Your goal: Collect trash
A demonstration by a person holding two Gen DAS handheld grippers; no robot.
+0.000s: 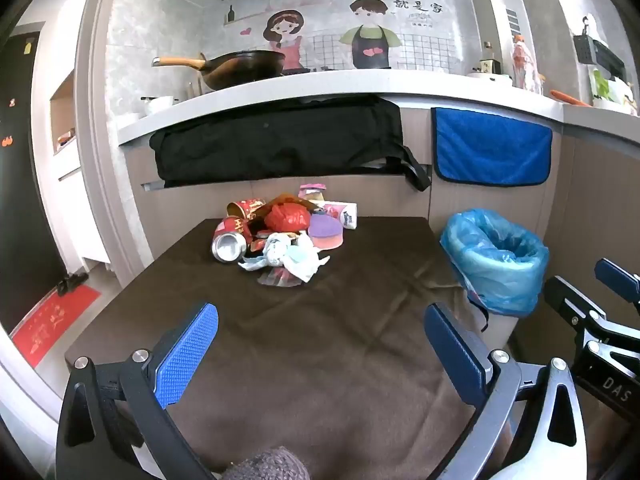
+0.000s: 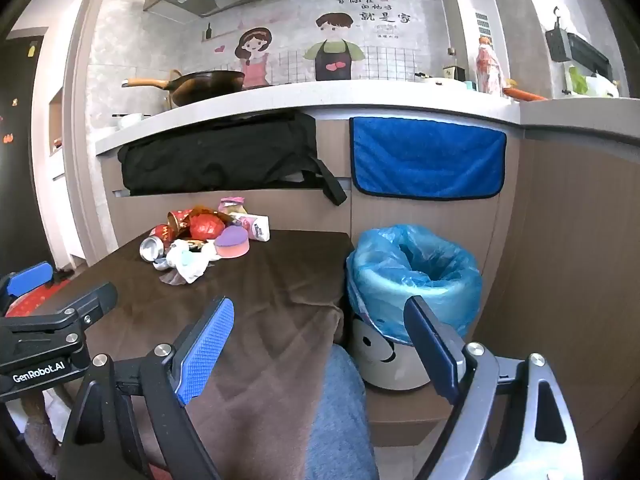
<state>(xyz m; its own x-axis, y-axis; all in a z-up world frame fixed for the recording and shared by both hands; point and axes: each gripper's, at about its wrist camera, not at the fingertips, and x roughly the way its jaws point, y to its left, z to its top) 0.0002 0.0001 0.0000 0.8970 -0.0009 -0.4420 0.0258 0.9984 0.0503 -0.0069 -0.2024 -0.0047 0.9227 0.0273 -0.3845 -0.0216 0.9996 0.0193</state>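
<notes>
A pile of trash (image 1: pixel 280 236) lies at the far side of a brown-cloth table (image 1: pixel 320 340): crushed red cans (image 1: pixel 230 240), a red wrapper (image 1: pixel 288 218), a purple sponge (image 1: pixel 326 230), white tissues (image 1: pixel 296 258). The pile also shows in the right wrist view (image 2: pixel 200 240). A bin lined with a blue bag (image 1: pixel 496 260) stands right of the table, also in the right wrist view (image 2: pixel 416 276). My left gripper (image 1: pixel 320 354) is open and empty over the near table. My right gripper (image 2: pixel 320 350) is open and empty by the table's right edge, short of the bin.
A kitchen counter (image 1: pixel 320 84) with a wok (image 1: pixel 240 68) runs behind the table. A black bag (image 1: pixel 280 140) and a blue towel (image 1: pixel 492 148) hang from its front. A red mat (image 1: pixel 52 324) lies on the floor at left.
</notes>
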